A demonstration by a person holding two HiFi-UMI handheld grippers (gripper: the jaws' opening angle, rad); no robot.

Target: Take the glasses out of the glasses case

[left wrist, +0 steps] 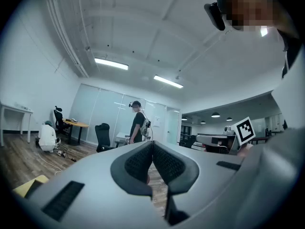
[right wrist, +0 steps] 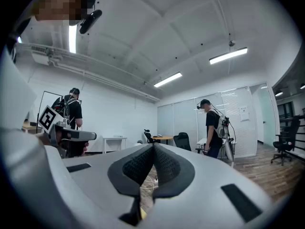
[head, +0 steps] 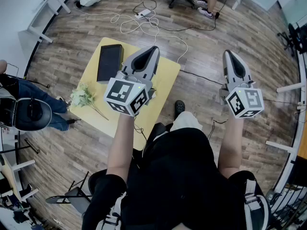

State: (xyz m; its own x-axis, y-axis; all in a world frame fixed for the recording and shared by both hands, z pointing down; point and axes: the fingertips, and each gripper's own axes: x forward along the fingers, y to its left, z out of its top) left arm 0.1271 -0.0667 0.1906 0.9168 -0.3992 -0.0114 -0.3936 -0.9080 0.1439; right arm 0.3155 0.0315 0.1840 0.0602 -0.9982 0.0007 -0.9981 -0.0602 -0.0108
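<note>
Currently the black glasses case (head: 109, 63) lies flat and apparently closed near the far left corner of the small yellow surface (head: 165, 78). No glasses show, so I judge they are inside. A sprig of white flowers (head: 82, 97) rests on the surface's left edge. My left gripper (head: 152, 50) hovers level above the surface and my right gripper (head: 229, 54) over the floor. Both have jaws pressed together, empty, likely a ready pose before reaching.
</note>
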